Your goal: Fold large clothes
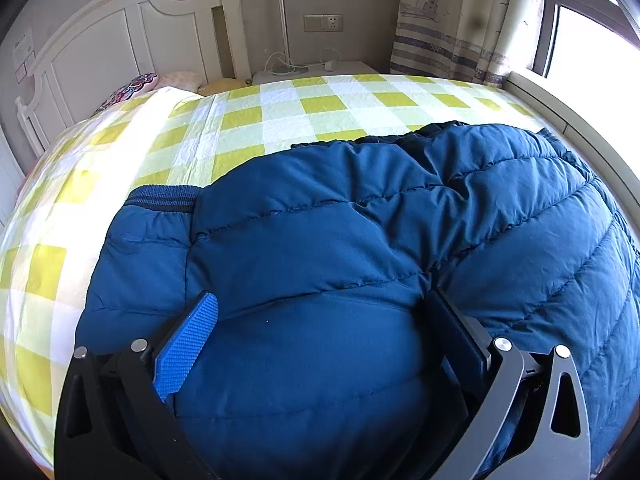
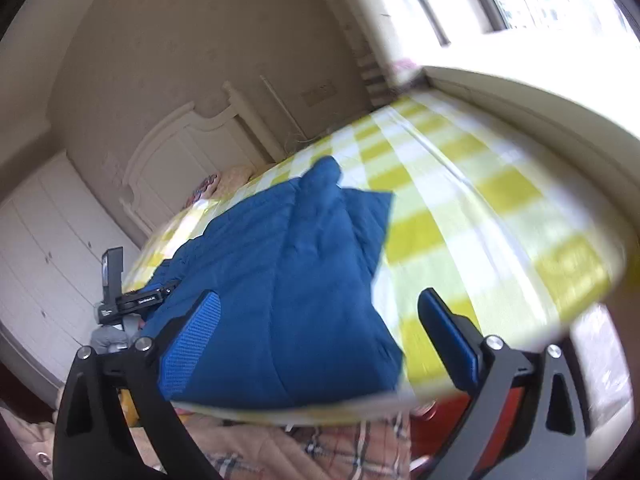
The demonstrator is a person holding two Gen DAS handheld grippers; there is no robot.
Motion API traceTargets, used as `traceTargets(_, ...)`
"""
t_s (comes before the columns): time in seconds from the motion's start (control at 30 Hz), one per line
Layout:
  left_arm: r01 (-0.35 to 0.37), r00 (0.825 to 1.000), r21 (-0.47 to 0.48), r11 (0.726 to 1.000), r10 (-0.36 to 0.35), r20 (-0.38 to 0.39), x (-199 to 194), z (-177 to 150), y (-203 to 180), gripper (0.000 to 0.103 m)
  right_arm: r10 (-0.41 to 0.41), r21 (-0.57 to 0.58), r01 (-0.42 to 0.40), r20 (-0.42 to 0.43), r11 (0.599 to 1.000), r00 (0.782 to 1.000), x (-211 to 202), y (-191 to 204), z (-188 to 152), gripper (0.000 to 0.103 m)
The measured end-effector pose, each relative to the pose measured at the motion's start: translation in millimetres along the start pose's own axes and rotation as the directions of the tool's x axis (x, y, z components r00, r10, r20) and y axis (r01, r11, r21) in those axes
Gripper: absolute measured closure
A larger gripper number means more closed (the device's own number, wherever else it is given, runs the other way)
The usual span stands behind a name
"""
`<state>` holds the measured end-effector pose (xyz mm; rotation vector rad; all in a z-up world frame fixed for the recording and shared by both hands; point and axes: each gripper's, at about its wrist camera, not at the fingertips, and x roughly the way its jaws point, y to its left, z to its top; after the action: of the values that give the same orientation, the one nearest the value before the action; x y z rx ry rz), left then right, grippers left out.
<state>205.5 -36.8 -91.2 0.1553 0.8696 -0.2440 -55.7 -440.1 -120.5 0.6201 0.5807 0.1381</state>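
Lower centre of left view: blue puffer jacket (image 1: 360, 240) on checked bed (image 1: 280, 112) | left gripper (image 1: 320, 312) spread over padding, right gripper (image 2: 320, 308) open, empty | risk: slippery bulk springs unfolded.

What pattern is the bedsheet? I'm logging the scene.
Yellow-green and white checks; the bedsheet shows best in the left wrist view.

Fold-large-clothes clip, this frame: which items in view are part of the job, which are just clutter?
Part of the job:
- blue puffer jacket on the checked bedspread
- left gripper, open, jacket bulging between its fingers
- right gripper, open, holding nothing

Just lying about:
- pillows by the headboard
- bedside table with cables
- curtain
- plaid cloth below the bed edge
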Motion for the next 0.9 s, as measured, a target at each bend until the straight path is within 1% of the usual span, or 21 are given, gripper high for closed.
traceTargets(0.07,-0.002,1.0,-0.001,1.0,0.002,0.005,-2,-2,-1,0.004,0.015,0.056,-0.013,-0.033,0.998,0.999,1,-11,-17,0.01)
traceTargets(0.13,-0.007,1.0,-0.001,1.0,0.007,0.01,-3,-4,-2,0.004,0.05,0.08,-0.044,-0.08,0.996,0.996,12,-14,-32,0.011)
traceTargets(0.2,-0.007,1.0,0.0,1.0,0.007,0.01,-2,-4,-4,0.004,0.074,0.088,-0.064,-0.117,0.994,0.99,26,-13,-38,0.015)
traceTargets(0.27,-0.005,1.0,-0.002,1.0,0.005,0.012,-3,-4,-3,0.004,0.13,0.089,-0.119,-0.13,0.989,0.983,40,-5,-42,0.017)
traceTargets(0.3,-0.005,1.0,-0.002,1.0,0.005,0.013,-3,-5,-4,0.004,0.147,0.08,-0.137,-0.133,0.987,0.98,44,-1,-42,0.017)
traceTargets(0.33,-0.004,1.0,-0.003,1.0,0.004,0.015,-4,-5,-4,0.004,0.147,0.054,-0.141,-0.129,0.988,0.981,48,7,-42,0.013)
traceTargets(0.4,-0.003,1.0,-0.003,1.0,0.003,0.018,-4,-5,-3,0.004,0.122,0.007,-0.122,-0.12,0.993,0.985,53,18,-39,0.013)
traceTargets(0.5,-0.003,1.0,-0.004,1.0,0.003,0.02,-4,-4,-3,0.004,0.108,-0.009,-0.11,-0.094,0.994,0.99,55,26,-36,0.013)
traceTargets(0.57,0.0,1.0,-0.005,1.0,0.0,0.02,-3,-4,-2,0.004,0.096,-0.02,-0.099,-0.104,0.995,0.99,58,30,-33,0.013)
traceTargets(0.67,0.0,1.0,-0.006,1.0,0.0,0.022,-3,-5,-2,0.004,0.084,0.012,-0.083,-0.138,0.996,0.987,77,33,-23,0.013)
traceTargets(0.7,0.001,1.0,-0.006,1.0,0.0,0.021,-4,-5,-2,0.004,0.072,0.025,-0.068,-0.155,0.997,0.985,87,35,-18,0.012)
traceTargets(0.73,0.001,1.0,-0.006,1.0,-0.001,0.022,-4,-5,-2,0.004,0.06,0.034,-0.055,-0.15,0.998,0.987,93,39,-15,0.011)
traceTargets(0.83,-0.002,1.0,-0.007,1.0,0.002,0.023,-4,-4,-3,0.004,-0.024,0.024,0.029,-0.167,0.999,0.986,119,55,-3,0.01)
traceTargets(0.87,-0.007,1.0,-0.01,1.0,0.007,0.024,-4,-3,-3,0.004,-0.034,0.028,0.039,-0.161,0.999,0.986,127,58,0,0.011)
traceTargets(0.9,-0.013,1.0,-0.016,1.0,0.014,0.024,-4,-4,-2,0.004,-0.018,0.047,0.025,-0.141,0.999,0.99,131,58,2,0.019)
